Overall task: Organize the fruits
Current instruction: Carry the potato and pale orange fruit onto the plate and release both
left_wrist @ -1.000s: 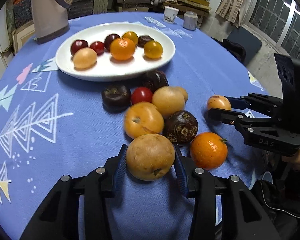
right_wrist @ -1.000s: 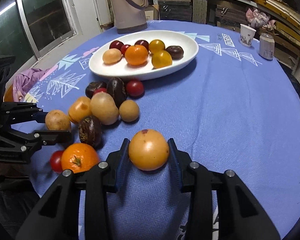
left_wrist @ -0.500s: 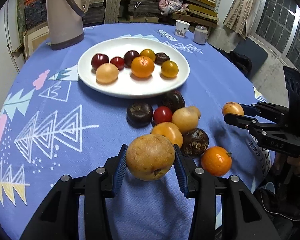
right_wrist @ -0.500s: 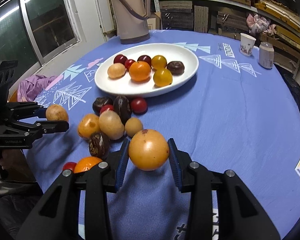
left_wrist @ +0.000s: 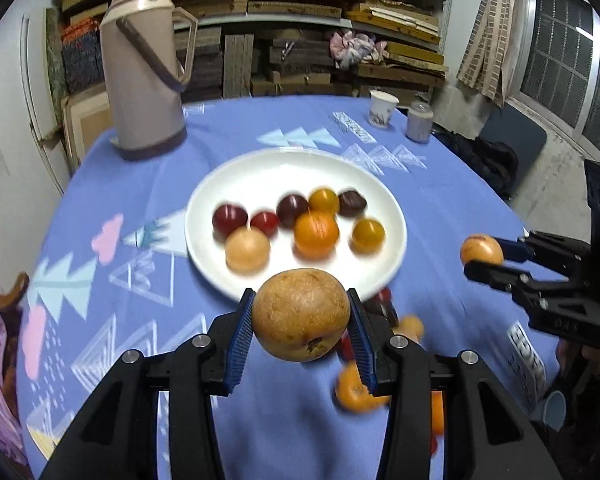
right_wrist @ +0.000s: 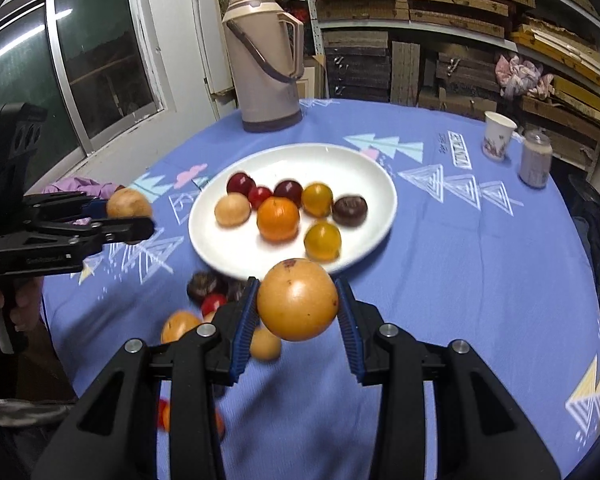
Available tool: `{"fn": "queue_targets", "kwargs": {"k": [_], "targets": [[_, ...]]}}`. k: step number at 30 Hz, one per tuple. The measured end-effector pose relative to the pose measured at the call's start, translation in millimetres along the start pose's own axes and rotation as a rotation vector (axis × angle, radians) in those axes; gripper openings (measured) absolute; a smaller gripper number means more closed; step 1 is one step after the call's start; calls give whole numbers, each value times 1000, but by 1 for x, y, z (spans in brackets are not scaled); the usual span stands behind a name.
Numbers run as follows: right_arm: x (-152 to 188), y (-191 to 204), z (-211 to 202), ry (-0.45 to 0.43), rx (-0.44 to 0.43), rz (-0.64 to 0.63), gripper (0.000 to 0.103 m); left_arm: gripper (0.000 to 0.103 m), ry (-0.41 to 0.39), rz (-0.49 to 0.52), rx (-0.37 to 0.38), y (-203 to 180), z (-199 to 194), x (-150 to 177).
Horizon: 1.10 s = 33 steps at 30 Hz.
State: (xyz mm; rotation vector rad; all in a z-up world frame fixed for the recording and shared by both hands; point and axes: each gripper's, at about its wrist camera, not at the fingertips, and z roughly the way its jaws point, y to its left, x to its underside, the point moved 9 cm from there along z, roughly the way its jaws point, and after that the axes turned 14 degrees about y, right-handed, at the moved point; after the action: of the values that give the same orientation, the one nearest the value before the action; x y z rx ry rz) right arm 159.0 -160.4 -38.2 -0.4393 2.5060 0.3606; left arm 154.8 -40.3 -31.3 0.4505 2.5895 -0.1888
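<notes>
My left gripper (left_wrist: 300,316) is shut on a brown speckled round fruit (left_wrist: 300,314) and holds it in the air in front of the white plate (left_wrist: 260,172). My right gripper (right_wrist: 298,306) is shut on an orange-yellow round fruit (right_wrist: 298,306), also lifted near the plate (right_wrist: 340,164). The plate holds several small fruits: red, dark, orange and yellow. Each gripper shows in the other view, the right (left_wrist: 484,258) and the left (right_wrist: 134,218). Several loose fruits (right_wrist: 204,284) lie on the blue cloth below the grippers, partly hidden.
A tall beige thermos (left_wrist: 144,68) stands behind the plate at the far left. A paper cup (left_wrist: 383,108) and a small jar (left_wrist: 419,122) stand at the far right. The round table's edge (right_wrist: 580,280) drops off at the right. Shelves line the wall.
Both grippers have risen with their fruits and moved toward the plate. The loose fruit pile now lies lower in both views, under the fingers.
</notes>
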Motion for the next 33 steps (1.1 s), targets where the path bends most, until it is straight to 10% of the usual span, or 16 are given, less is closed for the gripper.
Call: {"fn": "queue_targets", "kwargs": {"k": [23, 27, 33], "targets": [[-52, 9, 99, 123, -87, -3, 39, 45, 142, -83, 58, 24, 97, -35], [-49, 1, 86, 88, -115, 42, 57, 67, 120, -93, 53, 25, 95, -37], [-40, -15, 59, 26, -121, 125, 87, 68, 95, -103, 38, 27, 84, -38]]}}
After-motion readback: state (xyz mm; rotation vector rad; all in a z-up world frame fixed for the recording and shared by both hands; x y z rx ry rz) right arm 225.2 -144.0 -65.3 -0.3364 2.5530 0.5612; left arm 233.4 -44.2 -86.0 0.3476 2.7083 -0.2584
